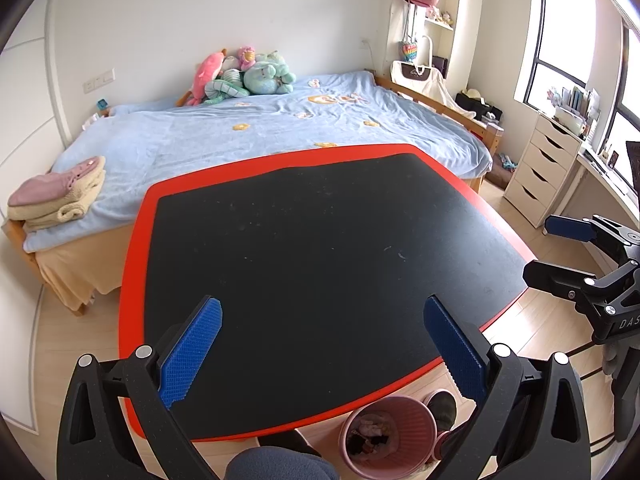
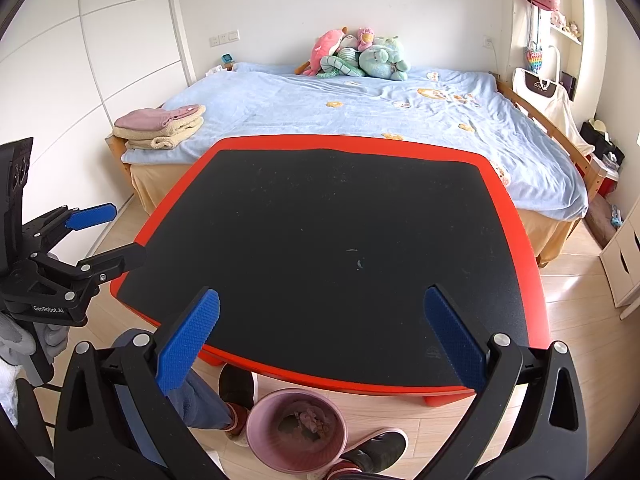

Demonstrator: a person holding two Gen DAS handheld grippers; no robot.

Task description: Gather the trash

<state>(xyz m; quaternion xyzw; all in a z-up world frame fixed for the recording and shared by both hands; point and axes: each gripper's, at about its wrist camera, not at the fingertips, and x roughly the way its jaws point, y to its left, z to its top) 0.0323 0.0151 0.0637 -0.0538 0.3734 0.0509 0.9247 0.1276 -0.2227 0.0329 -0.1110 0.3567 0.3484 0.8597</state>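
Observation:
A pink waste bin [image 1: 386, 436] stands on the floor at the near edge of a red table with a black mat [image 1: 320, 264]; crumpled trash lies inside it. The bin also shows in the right wrist view [image 2: 296, 430], below the table [image 2: 320, 240]. My left gripper [image 1: 322, 312] is open and empty above the table's near edge. My right gripper [image 2: 322, 304] is open and empty above the table too. Each gripper shows in the other's view, the right one [image 1: 560, 252] and the left one [image 2: 108, 232], both with jaws apart. The mat carries only faint specks.
A bed [image 1: 260, 132] with a blue blanket, plush toys [image 1: 240, 76] and folded towels [image 1: 60, 196] lies behind the table. A white drawer unit [image 1: 540, 168] stands at the right by the window. The person's feet in dark shoes [image 2: 378, 454] flank the bin.

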